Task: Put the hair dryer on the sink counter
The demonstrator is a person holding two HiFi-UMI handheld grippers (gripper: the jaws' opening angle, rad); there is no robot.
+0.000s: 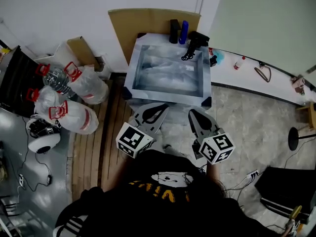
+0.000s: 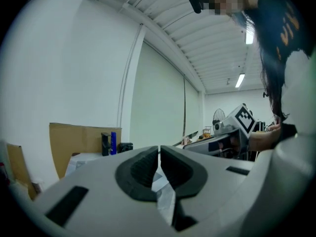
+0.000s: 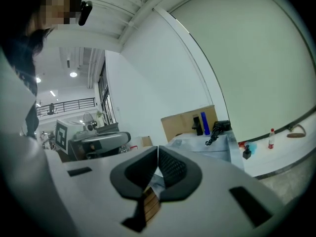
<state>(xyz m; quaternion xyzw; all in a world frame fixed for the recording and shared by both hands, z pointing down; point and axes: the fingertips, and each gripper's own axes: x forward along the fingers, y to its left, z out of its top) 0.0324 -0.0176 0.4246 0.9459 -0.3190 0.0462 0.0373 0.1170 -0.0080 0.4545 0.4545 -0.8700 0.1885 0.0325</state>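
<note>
While held low against the body (image 1: 163, 201), fingers (image 2: 140, 169) pressed together on nothing in both the left gripper (image 2: 159, 149) and the right gripper (image 3: 157, 149). Just ahead of the 2 sets of fingertips, the sink counter (image 1: 133, 68). On its far rim, straight beyond the right gripper's fingers, the hair dryer (image 1: 197, 38), beside a blue bottle (image 1: 184, 32) and a black bottle (image 1: 174, 31).

The person's dark top (image 1: 163, 201) covers the rear ends of the left hand-held gripper (image 1: 159, 108) and the right hand-held gripper (image 1: 193, 113). The hair dryer (image 1: 197, 38), at the far corner of the sink (image 1: 131, 70), is too small for detail. The right edge cuts off a dark object (image 1: 289, 189).
</note>
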